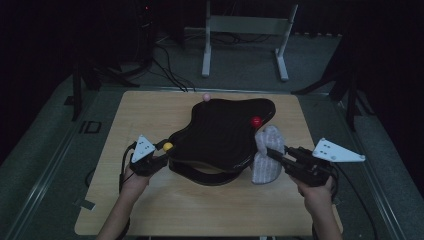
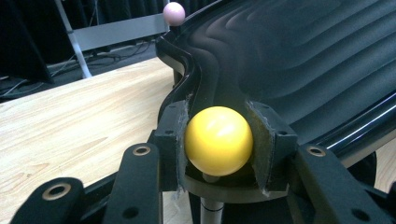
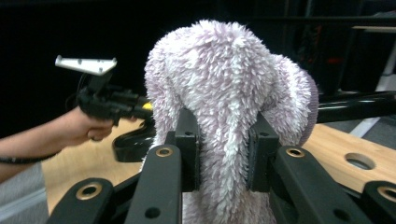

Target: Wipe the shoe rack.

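Fluffy lilac cloth [image 3: 224,93] sits clamped in the right gripper [image 3: 223,154] beside the black tray [image 1: 220,135]; left gripper [image 2: 218,140] clasps one yellow knob [image 2: 218,140] of three.

A dim room with black curtained walls surrounds a light wooden counter [image 1: 150,200] on grey floor [image 1: 40,150], with a white metal stand [image 1: 245,25] and black cables [image 1: 170,70] at upper centre.

This looks like a laboratory or a recording studio room, not a home. Black curtains [image 1: 385,45] close the dark space on all sides. A light wooden table [image 1: 150,200] stands on grey carpet floor [image 1: 40,150]. Behind it there are loose cables [image 1: 167,65], a white metal frame [image 1: 245,30] and black stands [image 1: 77,85].
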`<control>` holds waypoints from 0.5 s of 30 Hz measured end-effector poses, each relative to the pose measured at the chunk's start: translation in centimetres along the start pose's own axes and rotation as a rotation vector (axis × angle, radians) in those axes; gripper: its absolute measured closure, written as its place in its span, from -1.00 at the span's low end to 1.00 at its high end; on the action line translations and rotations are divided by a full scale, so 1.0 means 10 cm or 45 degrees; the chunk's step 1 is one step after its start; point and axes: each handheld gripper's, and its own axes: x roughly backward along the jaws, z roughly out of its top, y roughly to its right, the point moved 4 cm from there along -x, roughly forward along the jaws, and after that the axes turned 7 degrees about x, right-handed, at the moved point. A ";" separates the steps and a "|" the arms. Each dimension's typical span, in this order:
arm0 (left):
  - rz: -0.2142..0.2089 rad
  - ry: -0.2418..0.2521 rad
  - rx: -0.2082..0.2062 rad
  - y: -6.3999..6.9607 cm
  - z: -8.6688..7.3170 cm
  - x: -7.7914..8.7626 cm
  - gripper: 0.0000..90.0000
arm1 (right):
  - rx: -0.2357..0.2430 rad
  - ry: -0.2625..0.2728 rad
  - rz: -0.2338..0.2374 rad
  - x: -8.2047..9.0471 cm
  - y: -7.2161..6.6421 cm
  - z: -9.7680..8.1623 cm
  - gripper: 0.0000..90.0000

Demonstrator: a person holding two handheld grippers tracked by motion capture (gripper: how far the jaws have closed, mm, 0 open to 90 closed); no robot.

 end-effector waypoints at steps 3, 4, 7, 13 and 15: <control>-0.004 -0.004 0.001 0.00 0.00 0.00 0.34 | 0.028 -0.049 -0.006 -0.13 -0.03 -0.06 0.59; -0.005 -0.005 0.001 0.00 0.00 0.00 0.34 | 0.019 -0.044 -0.015 -0.14 -0.02 -0.07 0.59; -0.008 -0.004 0.001 -0.01 0.00 0.00 0.34 | 0.006 -0.091 -0.067 -0.18 0.04 -0.13 0.60; -0.003 -0.001 -0.003 0.00 0.00 0.00 0.34 | -0.048 -0.119 -0.080 -0.21 0.12 -0.24 0.60; -0.002 0.000 -0.001 0.00 0.00 0.00 0.34 | -0.031 -0.106 -0.083 -0.17 0.12 -0.19 0.59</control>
